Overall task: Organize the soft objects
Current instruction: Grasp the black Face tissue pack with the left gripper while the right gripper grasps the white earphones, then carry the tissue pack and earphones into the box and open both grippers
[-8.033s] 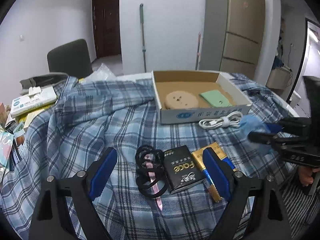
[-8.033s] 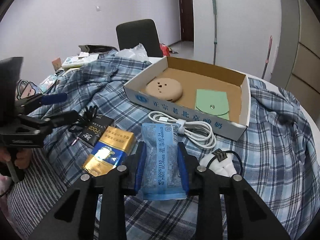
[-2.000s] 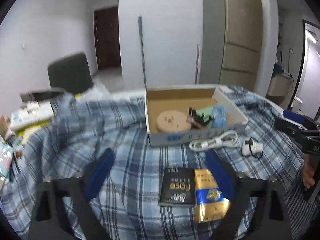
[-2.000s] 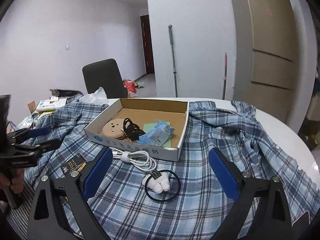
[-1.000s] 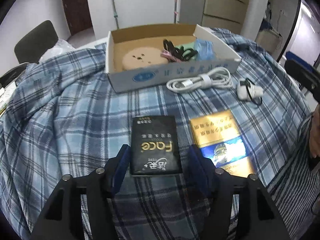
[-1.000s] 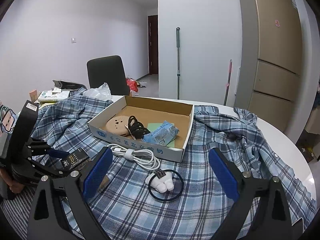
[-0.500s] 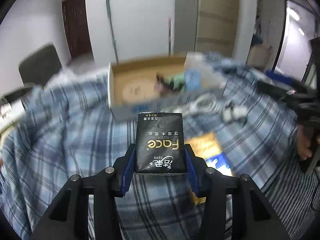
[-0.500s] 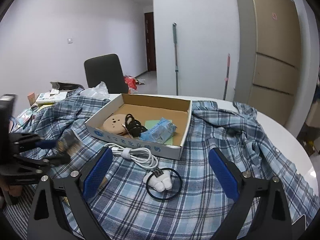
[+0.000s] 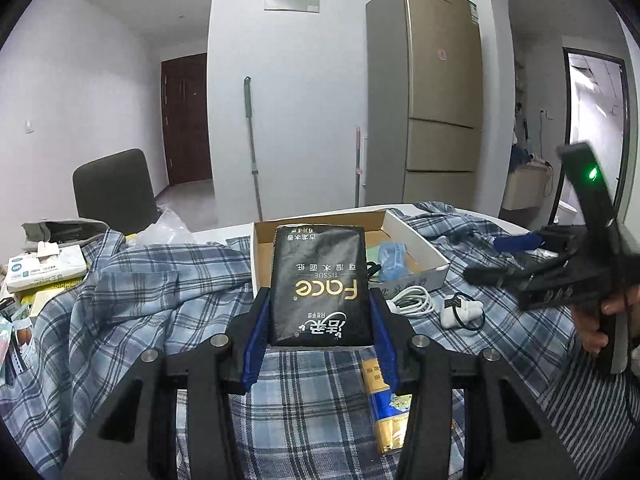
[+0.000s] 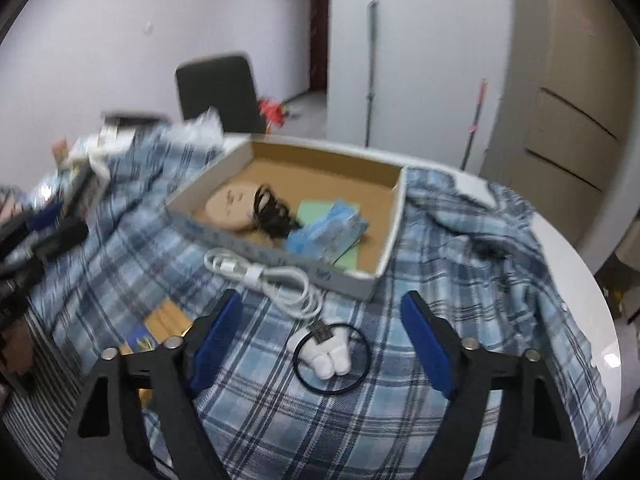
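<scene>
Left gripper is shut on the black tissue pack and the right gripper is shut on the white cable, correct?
Not quite. The left gripper does clamp the black tissue pack, but the right wrist view shows the right gripper open and empty; the white cable lies on the plaid cloth.

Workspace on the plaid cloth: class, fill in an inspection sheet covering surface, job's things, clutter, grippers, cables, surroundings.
Surface: plaid cloth over the table.
Job's things: black tissue pack held; blue tissue pack and hair ties in cardboard box; gold pack on cloth.
Clutter: white plush hair tie; papers.
Grippers: left hand-held gripper shut on pack; right hand-held gripper open.
Cables: white cable coiled.
Surroundings: chair, fridge.
</scene>
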### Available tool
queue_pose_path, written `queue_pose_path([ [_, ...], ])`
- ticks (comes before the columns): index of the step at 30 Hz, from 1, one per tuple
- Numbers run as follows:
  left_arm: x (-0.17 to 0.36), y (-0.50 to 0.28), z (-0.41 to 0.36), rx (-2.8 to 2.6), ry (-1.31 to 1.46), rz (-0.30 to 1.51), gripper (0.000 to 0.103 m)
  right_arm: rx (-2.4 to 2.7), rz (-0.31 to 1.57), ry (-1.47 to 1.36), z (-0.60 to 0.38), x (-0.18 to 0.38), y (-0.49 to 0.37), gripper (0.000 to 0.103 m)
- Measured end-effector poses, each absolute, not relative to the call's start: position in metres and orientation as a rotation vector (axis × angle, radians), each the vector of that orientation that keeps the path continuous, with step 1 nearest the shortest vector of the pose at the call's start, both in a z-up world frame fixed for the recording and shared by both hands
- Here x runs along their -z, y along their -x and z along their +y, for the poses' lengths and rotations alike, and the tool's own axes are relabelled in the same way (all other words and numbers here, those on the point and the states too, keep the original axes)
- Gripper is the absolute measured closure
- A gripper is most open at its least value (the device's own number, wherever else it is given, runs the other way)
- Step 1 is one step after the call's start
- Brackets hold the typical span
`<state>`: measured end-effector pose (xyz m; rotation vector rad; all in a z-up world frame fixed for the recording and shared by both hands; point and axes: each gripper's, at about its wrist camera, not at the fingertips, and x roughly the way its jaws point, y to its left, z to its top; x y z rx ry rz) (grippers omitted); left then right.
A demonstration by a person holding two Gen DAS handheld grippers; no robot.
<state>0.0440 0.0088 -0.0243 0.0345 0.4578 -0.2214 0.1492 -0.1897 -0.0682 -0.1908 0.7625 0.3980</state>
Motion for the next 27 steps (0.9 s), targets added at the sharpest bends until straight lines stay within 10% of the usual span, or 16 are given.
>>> queue_pose_path([
  [16,0.031,-0.050,0.008,0.212,-0.030,0.498,0.054,-0.413,0.975,0.155,-0.190,0.119,-0.178,0.068],
  [27,0.029,-0.045,0.010,0.171,-0.028,0.471,0.054,-0.485,0.658,0.183,-0.186,0.078,-0.133,0.070],
])
